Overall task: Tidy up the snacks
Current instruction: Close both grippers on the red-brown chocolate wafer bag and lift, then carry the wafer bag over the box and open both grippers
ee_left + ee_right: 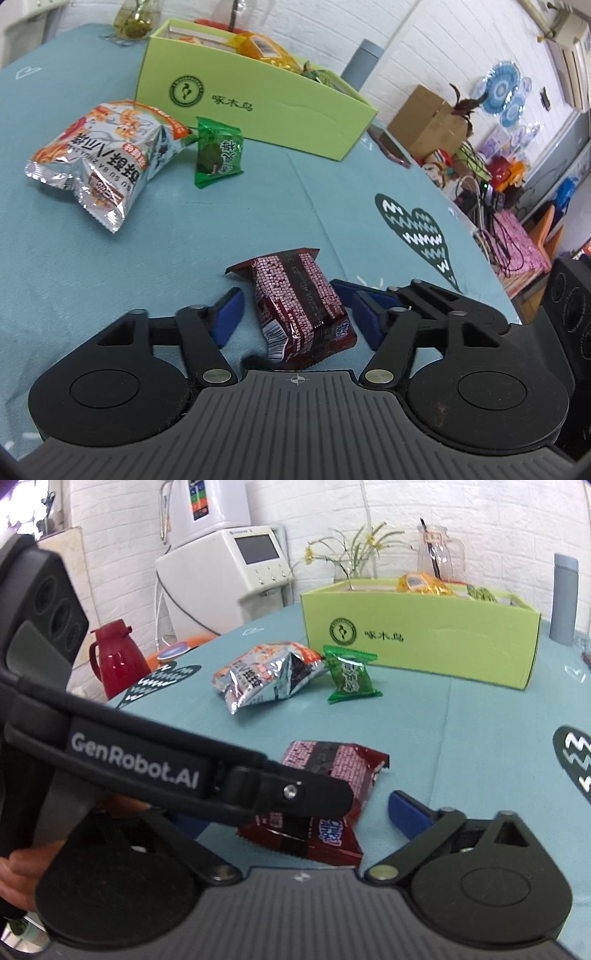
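Three snacks lie on the blue tablecloth [110, 277], outside the green box [251, 110]. The box already has some snacks in it. The nearest one is a dark red packet [299, 314]. It sits right between the blue fingers [229, 310] of the left tongs [295, 310]. Those tongs are wide open, with a finger on each side of the packet and a small gap on the left. The finger on the other side looks very close, maybe touching.

The right tongs [295, 812] are near the same packet too. They look open, but the left tool hides one finger.

So I think the step now is picking up the red packet. Next, the left tongs need to squeeze it gently and carry it into the box. A big silver bag [107, 166] and a small green packet [218, 155] wait just beside the box.
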`<state>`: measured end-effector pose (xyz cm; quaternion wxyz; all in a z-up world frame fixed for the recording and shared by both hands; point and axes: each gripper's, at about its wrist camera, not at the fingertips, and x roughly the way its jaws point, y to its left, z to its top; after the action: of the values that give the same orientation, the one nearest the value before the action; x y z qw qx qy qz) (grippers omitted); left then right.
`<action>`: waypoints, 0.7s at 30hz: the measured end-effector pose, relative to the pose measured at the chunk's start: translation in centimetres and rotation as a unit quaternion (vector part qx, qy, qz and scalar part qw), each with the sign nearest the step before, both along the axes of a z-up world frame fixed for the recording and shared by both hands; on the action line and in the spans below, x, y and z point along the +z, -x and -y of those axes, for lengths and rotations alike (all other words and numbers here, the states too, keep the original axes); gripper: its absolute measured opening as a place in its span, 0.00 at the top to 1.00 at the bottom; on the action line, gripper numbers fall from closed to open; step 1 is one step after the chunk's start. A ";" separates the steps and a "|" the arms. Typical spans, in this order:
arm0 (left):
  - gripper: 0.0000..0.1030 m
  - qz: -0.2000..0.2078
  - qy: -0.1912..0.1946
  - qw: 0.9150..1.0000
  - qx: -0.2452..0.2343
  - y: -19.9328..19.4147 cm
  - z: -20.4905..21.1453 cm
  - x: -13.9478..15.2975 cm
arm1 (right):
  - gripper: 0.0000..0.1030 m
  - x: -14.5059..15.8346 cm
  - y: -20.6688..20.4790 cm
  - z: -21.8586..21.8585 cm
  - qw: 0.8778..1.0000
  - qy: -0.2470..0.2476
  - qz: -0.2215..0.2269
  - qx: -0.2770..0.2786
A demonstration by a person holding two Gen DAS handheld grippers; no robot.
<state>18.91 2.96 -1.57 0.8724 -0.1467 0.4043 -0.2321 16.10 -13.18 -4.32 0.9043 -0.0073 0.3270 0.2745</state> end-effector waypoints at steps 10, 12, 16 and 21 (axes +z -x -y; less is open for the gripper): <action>0.88 0.013 0.021 0.999 0.022 -1.7 -1.3 2.0 | 0.37 1.5 -0.8 -1.0 1.000 0.012 0.020 0.002; 0.87 0.024 0.021 0.999 0.027 -3.1 -1.6 3.3 | 0.37 2.4 -2.1 -1.3 0.999 0.015 0.041 0.009; 0.87 0.051 0.035 0.998 0.033 -8.4 -2.5 7.0 | 0.36 5.2 -6.5 -1.8 0.995 0.032 0.093 0.022; 0.87 0.094 0.022 0.994 0.043 -17.5 -3.2 10.8 | 0.36 9.0 -15.4 -2.5 0.988 0.039 0.144 0.026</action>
<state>36.43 6.13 9.19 0.9121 -0.1611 0.3089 -0.2161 31.50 -10.67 4.71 0.9334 -0.0909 0.2037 0.2812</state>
